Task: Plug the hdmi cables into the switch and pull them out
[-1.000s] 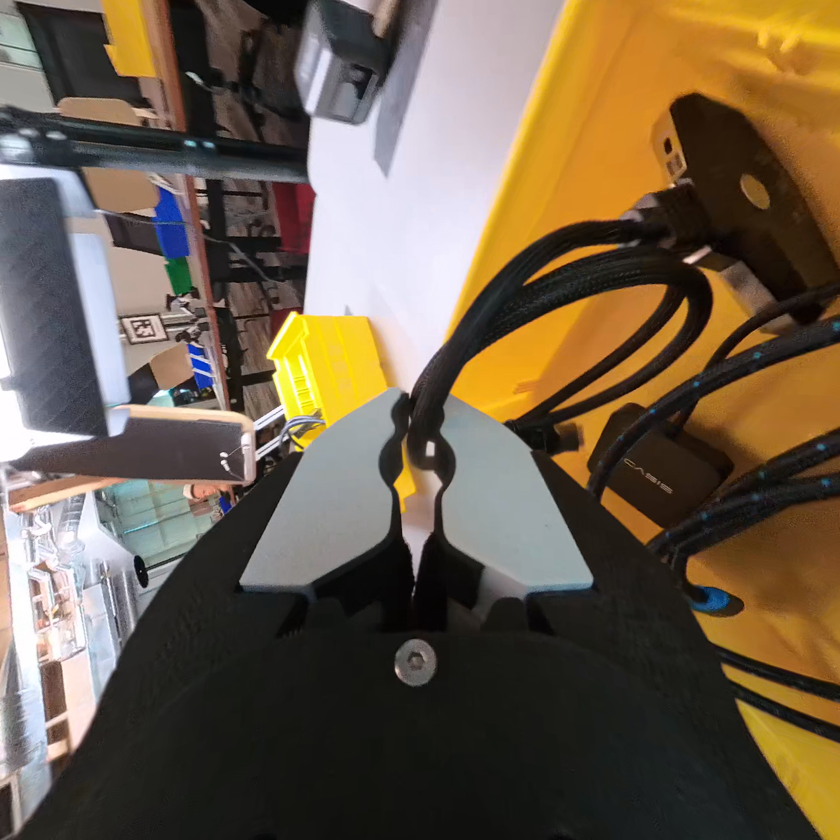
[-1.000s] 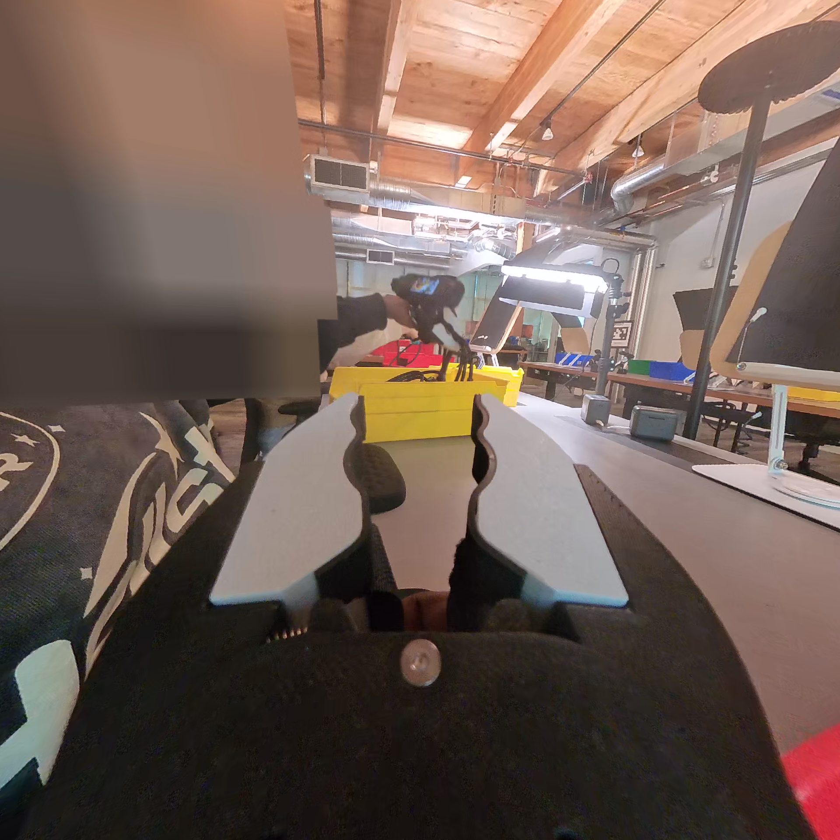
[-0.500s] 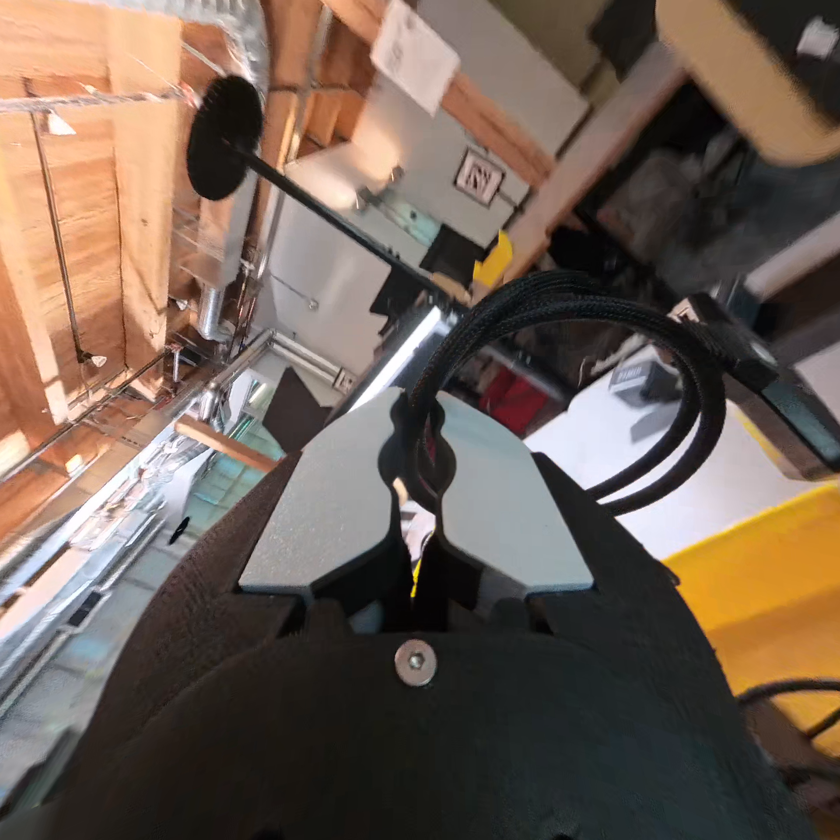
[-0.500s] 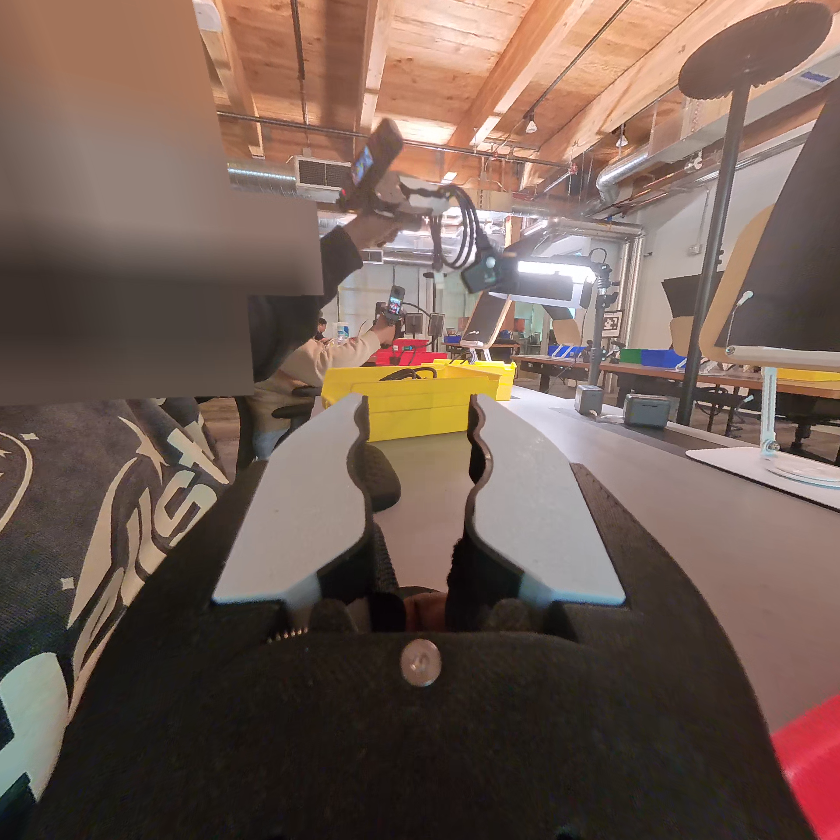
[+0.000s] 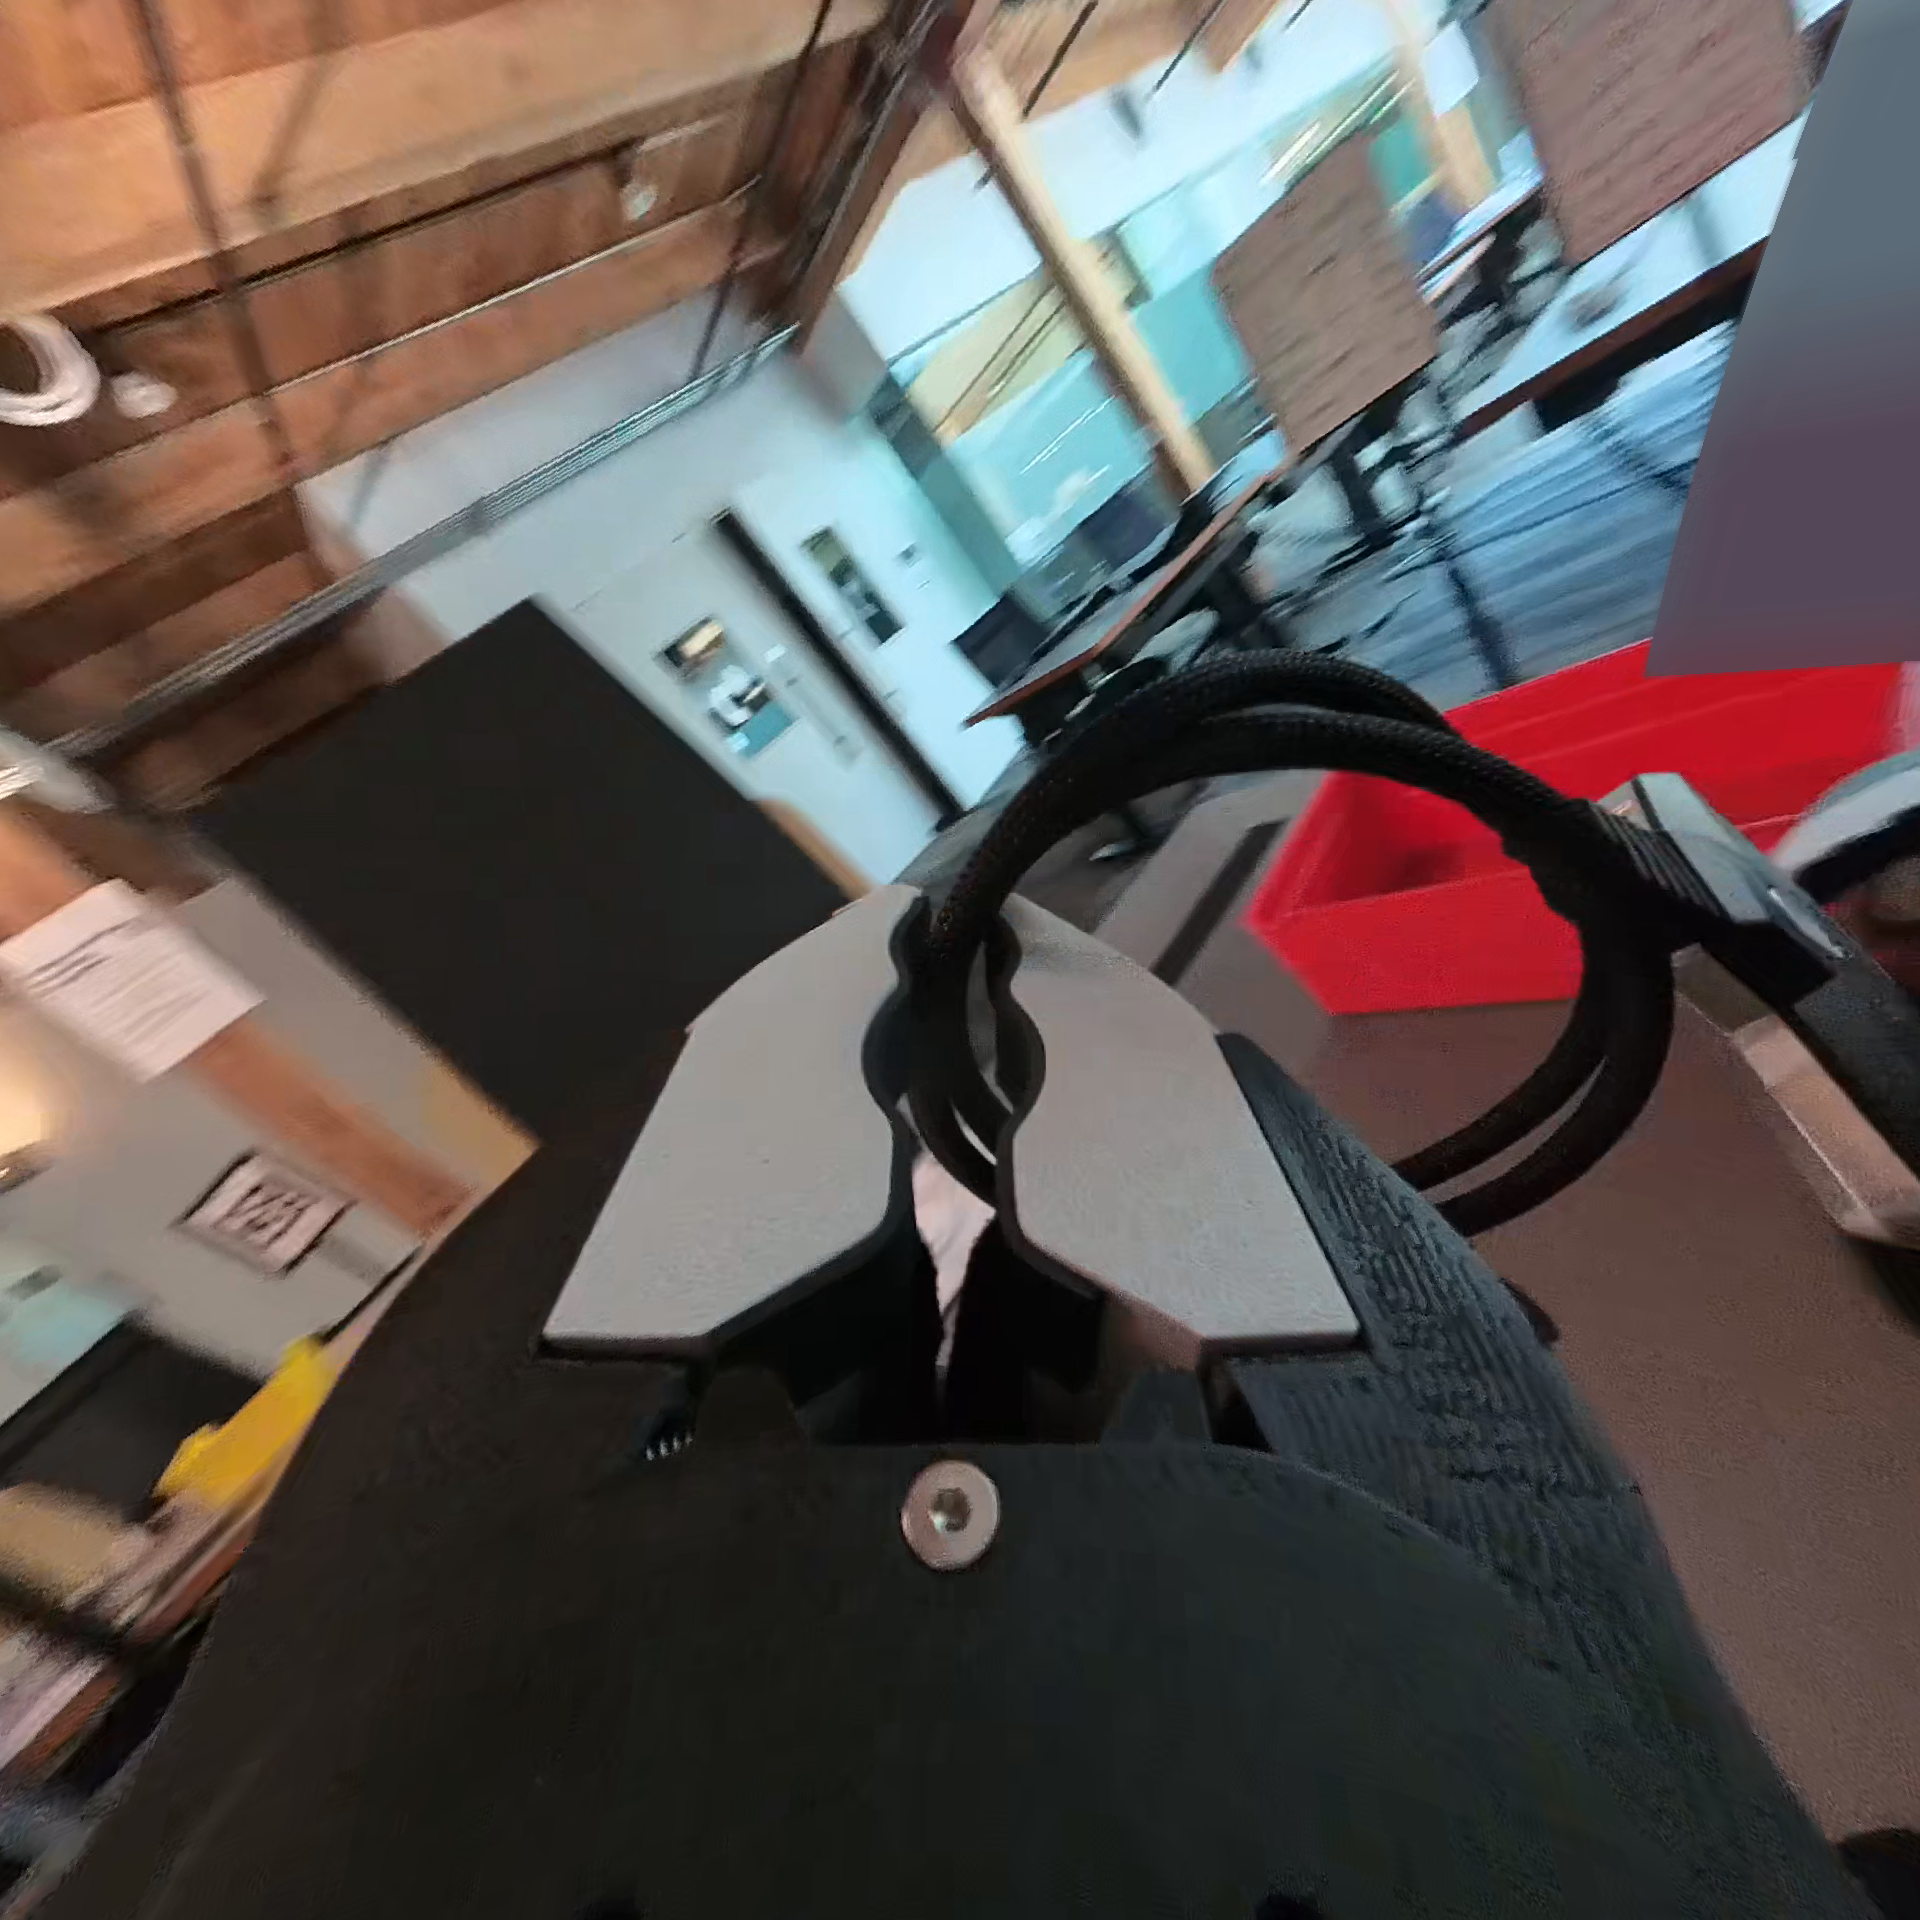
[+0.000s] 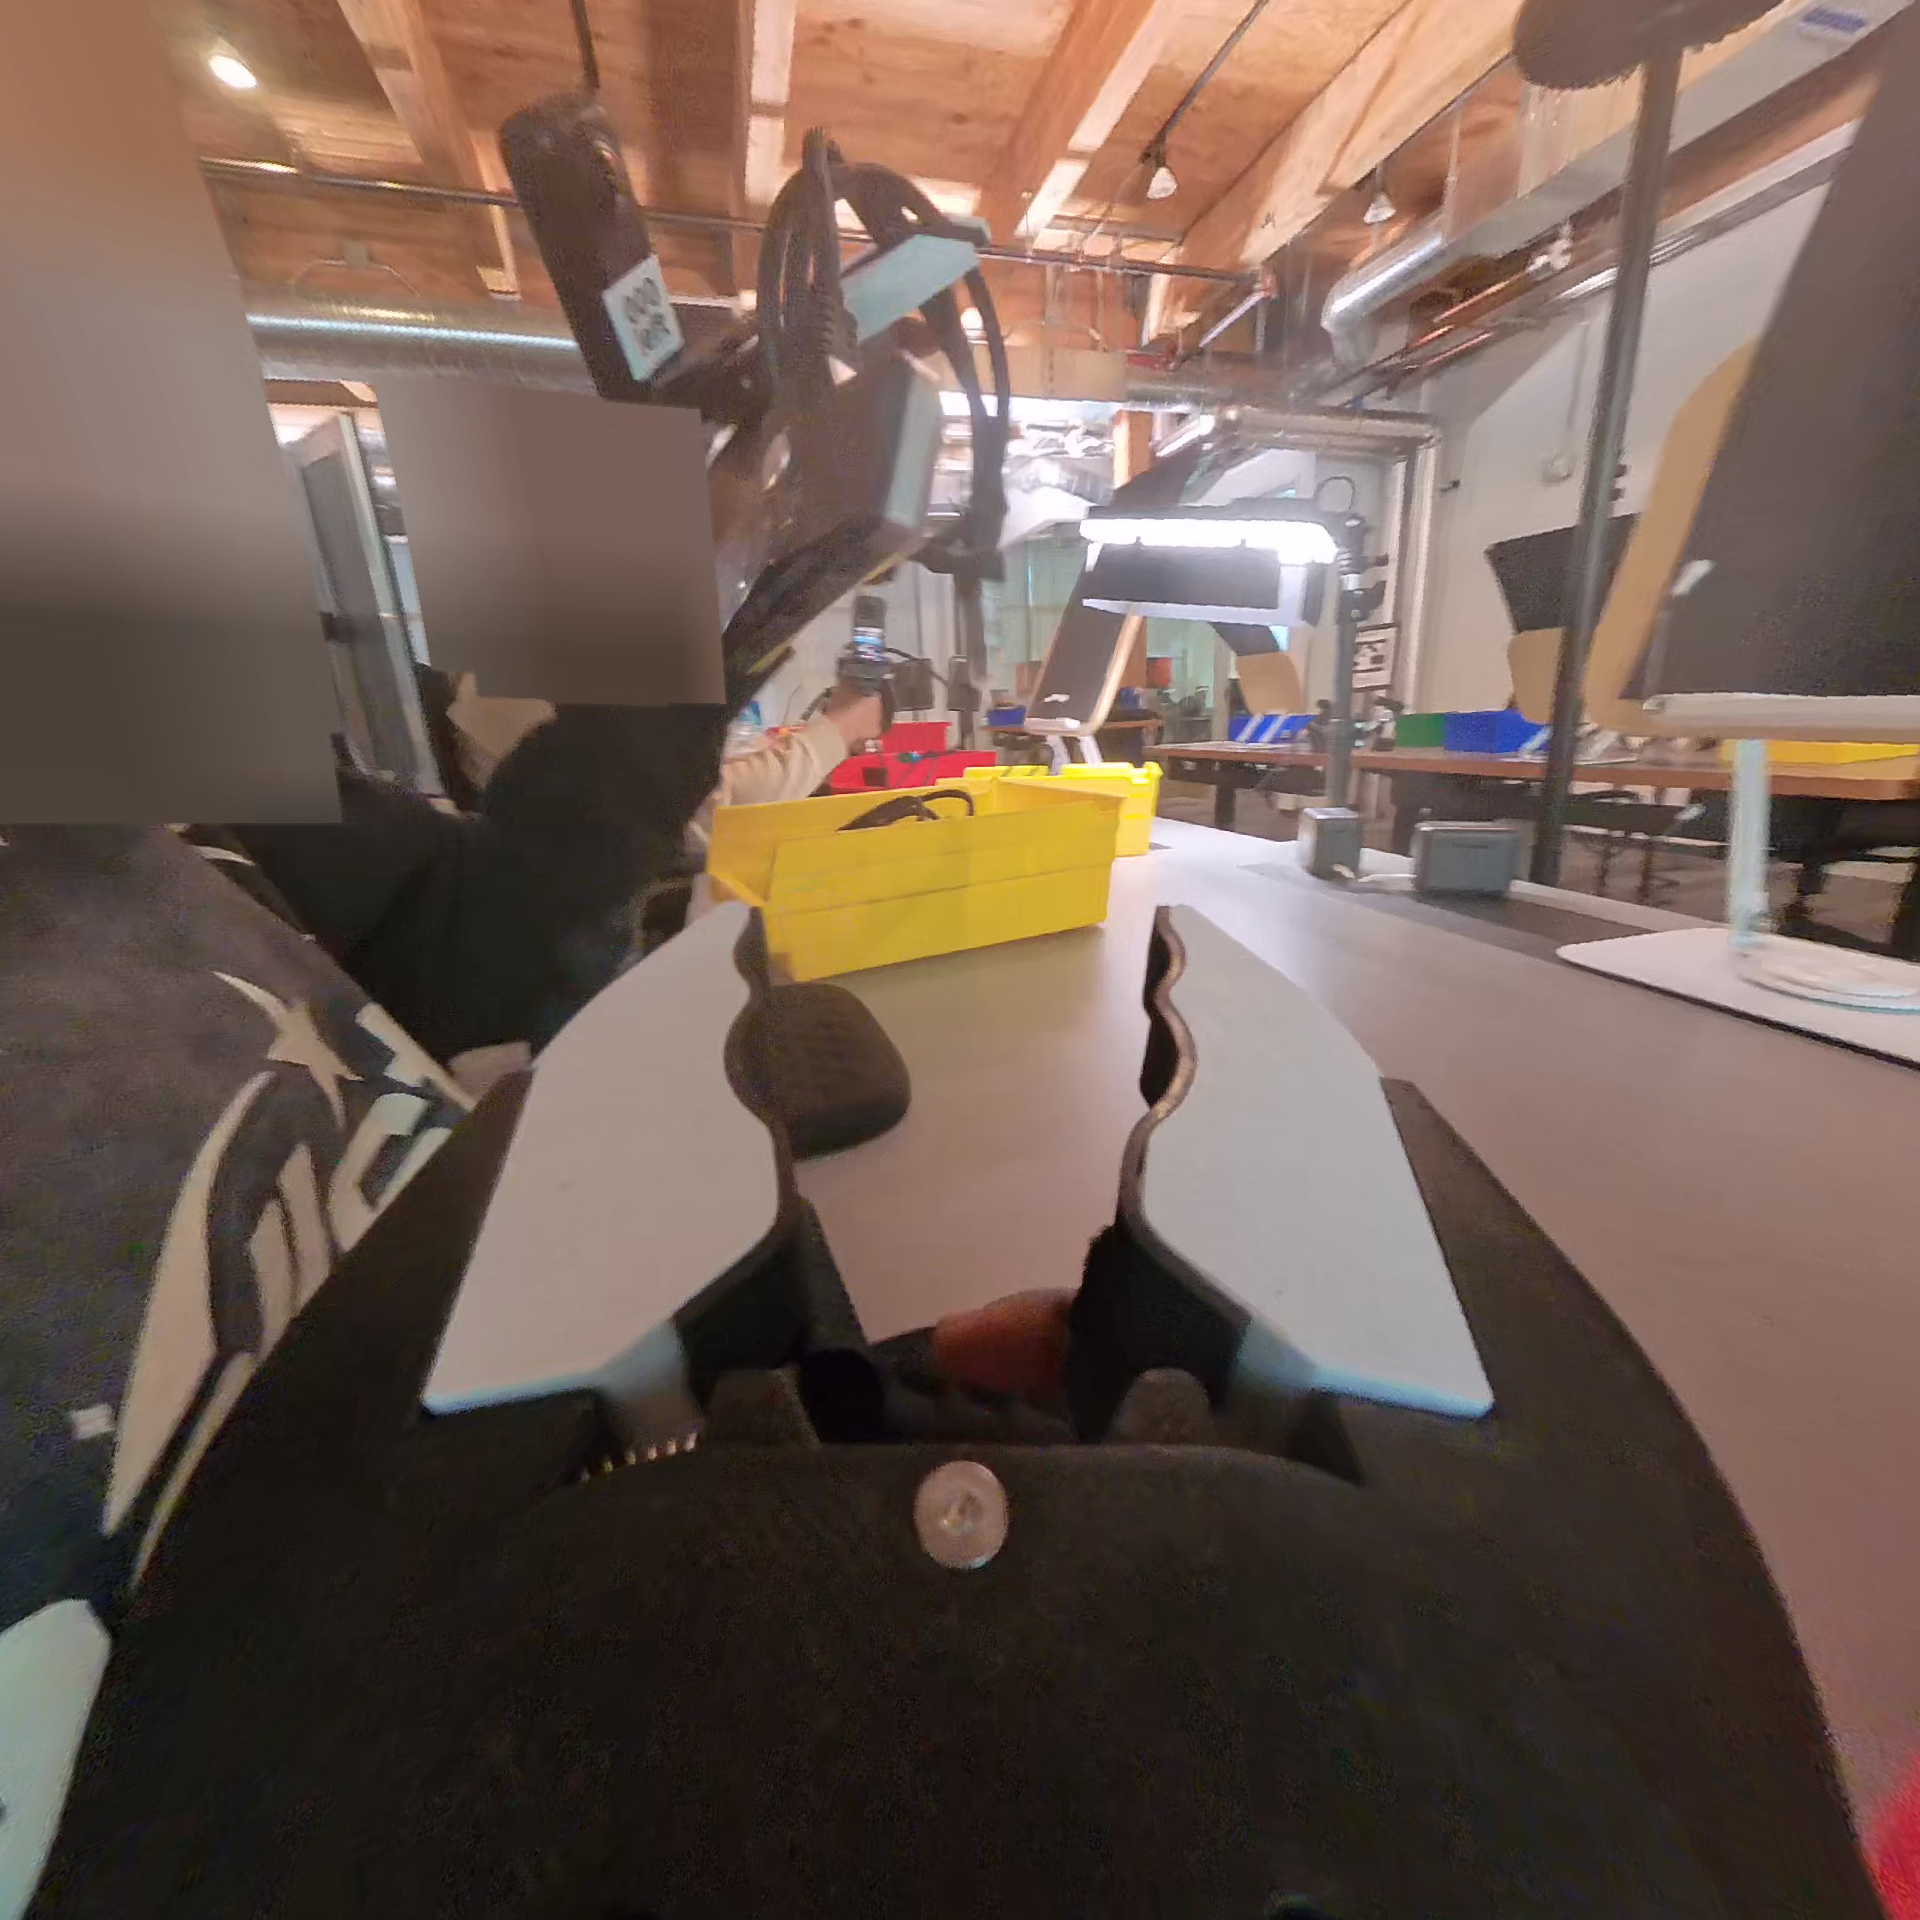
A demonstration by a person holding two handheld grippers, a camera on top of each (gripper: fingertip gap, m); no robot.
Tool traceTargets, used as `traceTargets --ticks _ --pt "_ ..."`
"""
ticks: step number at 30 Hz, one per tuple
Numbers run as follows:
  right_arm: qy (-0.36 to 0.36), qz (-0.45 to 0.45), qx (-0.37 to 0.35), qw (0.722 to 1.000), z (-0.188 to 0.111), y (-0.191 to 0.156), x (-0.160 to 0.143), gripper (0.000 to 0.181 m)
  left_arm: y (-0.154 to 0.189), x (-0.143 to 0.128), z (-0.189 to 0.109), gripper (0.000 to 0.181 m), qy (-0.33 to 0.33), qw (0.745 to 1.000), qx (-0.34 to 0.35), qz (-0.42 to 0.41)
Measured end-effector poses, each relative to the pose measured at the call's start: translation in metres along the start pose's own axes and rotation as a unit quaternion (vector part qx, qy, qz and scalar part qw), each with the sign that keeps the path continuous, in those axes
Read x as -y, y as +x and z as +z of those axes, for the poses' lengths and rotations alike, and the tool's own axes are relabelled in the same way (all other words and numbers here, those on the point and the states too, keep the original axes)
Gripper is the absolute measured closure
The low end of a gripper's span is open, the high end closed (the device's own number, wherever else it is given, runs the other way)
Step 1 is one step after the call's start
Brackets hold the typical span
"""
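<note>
— Looking along the left gripper (image 5: 956, 961), what do you see?
— Its fingers are clamped on a bundle of black cables (image 5: 1226, 748), which loops up and to the right into a black switch (image 5: 1725, 894), lifted in the air. A red bin (image 5: 1455, 914) is behind.

— And the right gripper (image 6: 951, 956)?
— Its fingers are apart, holding nothing, just over the grey table (image 6: 1558, 1143). A yellow bin (image 6: 935, 883) with more cables stands further ahead.

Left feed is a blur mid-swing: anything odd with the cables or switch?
Yes. The left gripper is shut on looped cables, and the switch dangles from them in mid-air. The right gripper is open, holding nothing.
</note>
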State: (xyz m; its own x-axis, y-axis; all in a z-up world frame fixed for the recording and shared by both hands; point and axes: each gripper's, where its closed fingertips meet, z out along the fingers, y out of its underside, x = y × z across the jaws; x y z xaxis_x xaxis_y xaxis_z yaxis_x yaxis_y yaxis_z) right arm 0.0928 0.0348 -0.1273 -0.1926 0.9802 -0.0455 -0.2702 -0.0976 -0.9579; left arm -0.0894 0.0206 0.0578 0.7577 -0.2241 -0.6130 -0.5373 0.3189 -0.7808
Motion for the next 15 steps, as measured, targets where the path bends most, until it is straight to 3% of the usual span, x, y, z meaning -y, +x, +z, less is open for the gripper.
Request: traceTargets --ticks 1,7,8,9,10,11,13,15 --pt "0.007 0.011 0.015 1.0 0.002 -0.006 0.001 0.107 0.017 0.003 0.006 0.172 0.011 1.0 -0.023 -0.01" --pt "0.045 0.154 0.148 0.976 0.023 -0.056 0.005 0.1 0.097 0.001 0.039 0.17 0.027 0.991 -0.125 -0.025" --pt "0.044 0.164 0.16 0.972 0.024 -0.06 0.005 0.105 0.108 -0.004 0.043 0.17 0.018 0.99 -0.136 -0.015" --pt "0.04 0.168 0.165 0.971 0.024 -0.062 0.004 0.12 0.117 -0.01 0.047 0.17 0.009 0.989 -0.147 -0.007" --pt "0.03 0.168 0.16 0.972 0.025 -0.06 0.0 0.149 0.124 -0.016 0.051 0.17 -0.002 0.988 -0.156 0.0" --pt "0.021 0.168 0.15 0.974 0.026 -0.058 -0.004 0.159 0.129 -0.023 0.055 0.169 -0.013 0.988 -0.156 0.004" --pt "0.019 0.179 0.128 0.975 0.028 -0.052 -0.006 0.159 0.133 -0.038 0.062 0.163 -0.039 0.989 -0.144 0.014" --pt "0.033 0.194 0.099 0.975 0.028 -0.042 -0.004 0.159 0.14 -0.057 0.064 0.136 -0.076 0.985 -0.155 0.002"
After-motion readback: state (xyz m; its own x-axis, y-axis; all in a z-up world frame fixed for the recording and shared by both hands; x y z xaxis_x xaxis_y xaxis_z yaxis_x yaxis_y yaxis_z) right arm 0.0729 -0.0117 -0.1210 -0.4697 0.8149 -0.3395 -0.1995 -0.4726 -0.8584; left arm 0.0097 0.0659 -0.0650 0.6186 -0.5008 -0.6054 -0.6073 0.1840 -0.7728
